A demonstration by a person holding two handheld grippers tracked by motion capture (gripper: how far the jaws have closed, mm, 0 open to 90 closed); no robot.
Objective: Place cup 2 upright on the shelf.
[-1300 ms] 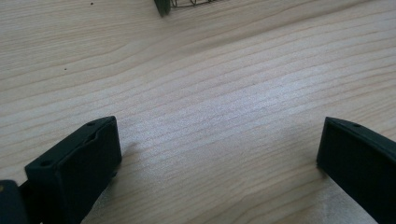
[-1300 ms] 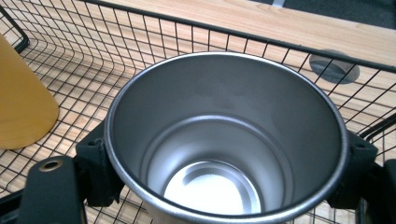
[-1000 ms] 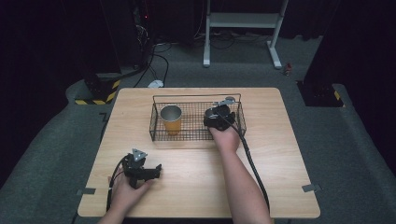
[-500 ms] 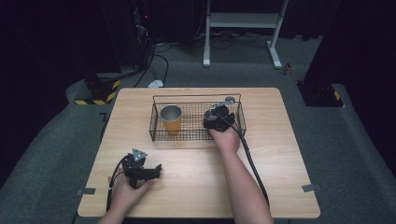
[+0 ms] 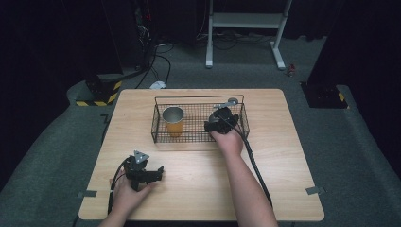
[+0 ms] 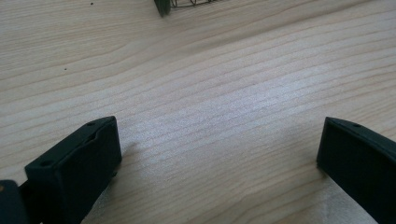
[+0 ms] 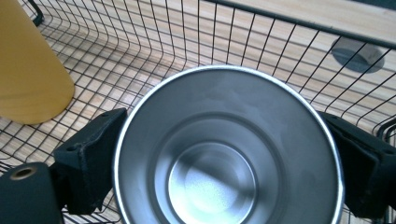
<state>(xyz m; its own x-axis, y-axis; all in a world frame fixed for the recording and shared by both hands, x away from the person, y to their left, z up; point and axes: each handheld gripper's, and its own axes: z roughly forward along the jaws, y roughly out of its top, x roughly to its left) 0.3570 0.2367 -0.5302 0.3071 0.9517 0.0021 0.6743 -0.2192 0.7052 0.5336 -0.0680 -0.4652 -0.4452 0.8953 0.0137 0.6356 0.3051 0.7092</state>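
Landmark: black wire rectangular basket [image 5: 198, 138], standing on the far half of the pale wooden surface [image 5: 283, 156]; all places given against it.

Right hand-held gripper [image 5: 221, 120] sits inside the basket, toward its right end; in the right gripper view its two black jaws press against opposite sides of a round stainless-steel cup [image 7: 226, 149], mouth open toward the camera, shiny bottom visible; cup is pinched between the jaws, over the basket's wire floor.

Yellow-orange cup with a steel rim [image 5: 173, 121] stands upright in the basket's left part, well apart from the steel cup; in the right gripper view its yellow wall [image 7: 28, 70] shows at the left, resting on the wire mesh.

Small grey round disc [image 5: 232, 101] lies on the surface just beyond the basket's far wall, near its right corner; seen through the wires in the right gripper view [image 7: 357, 53].

Left hand-held gripper [image 5: 140, 171] rests on the surface well in front of the basket, on its left side; jaws spread wide, bare wood between them; a basket corner [image 6: 163, 5] shows at the far edge of the left gripper view.
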